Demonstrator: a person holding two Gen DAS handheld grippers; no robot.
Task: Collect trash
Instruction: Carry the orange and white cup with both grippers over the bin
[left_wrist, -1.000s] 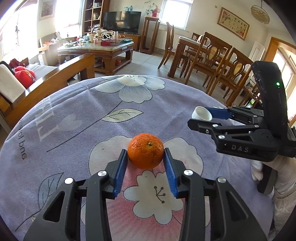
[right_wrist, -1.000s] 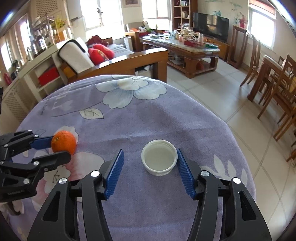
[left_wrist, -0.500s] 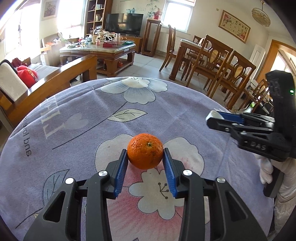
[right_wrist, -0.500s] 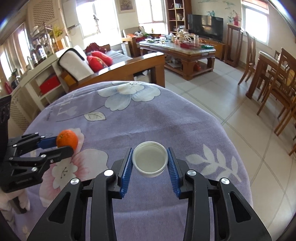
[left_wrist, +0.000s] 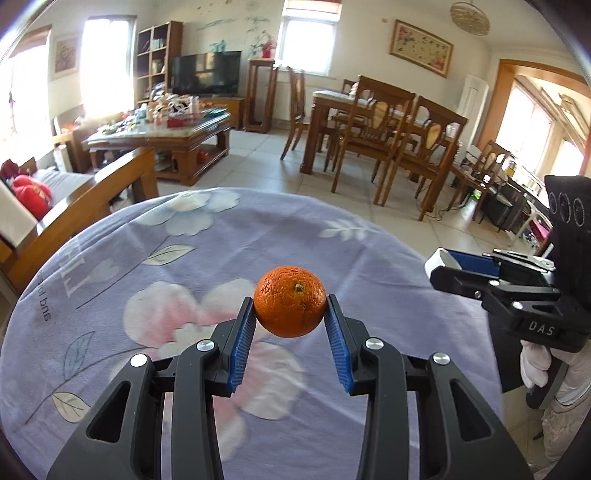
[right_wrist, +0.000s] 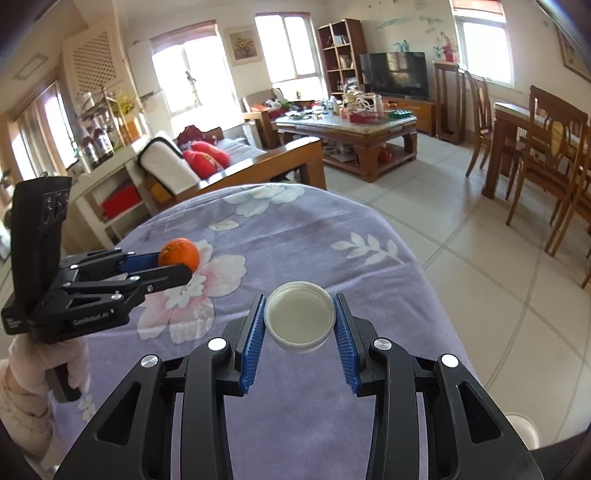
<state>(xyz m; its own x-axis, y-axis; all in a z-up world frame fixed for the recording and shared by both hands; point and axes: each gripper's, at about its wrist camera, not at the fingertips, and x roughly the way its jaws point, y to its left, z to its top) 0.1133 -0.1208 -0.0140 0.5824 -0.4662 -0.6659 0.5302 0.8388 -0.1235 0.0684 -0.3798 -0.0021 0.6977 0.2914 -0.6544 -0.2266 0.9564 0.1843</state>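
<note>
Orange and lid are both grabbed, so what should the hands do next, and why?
Probably carry both off toward a bin. The left gripper clamps the orange, the right gripper clamps the lid, both clear of the tablecloth. No bin is clearly in view.

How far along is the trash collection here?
Both pickups look done: the left gripper holds the orange and the right gripper holds the white lid, both above the tablecloth. Still left: dropping them off; no bin shows clearly.

The room is brightly lit by daylight from blown-out windows (right_wrist: 186, 74); the tablecloth (left_wrist: 258, 387) is motion-blurred, edges are bent by fisheye distortion.
</note>
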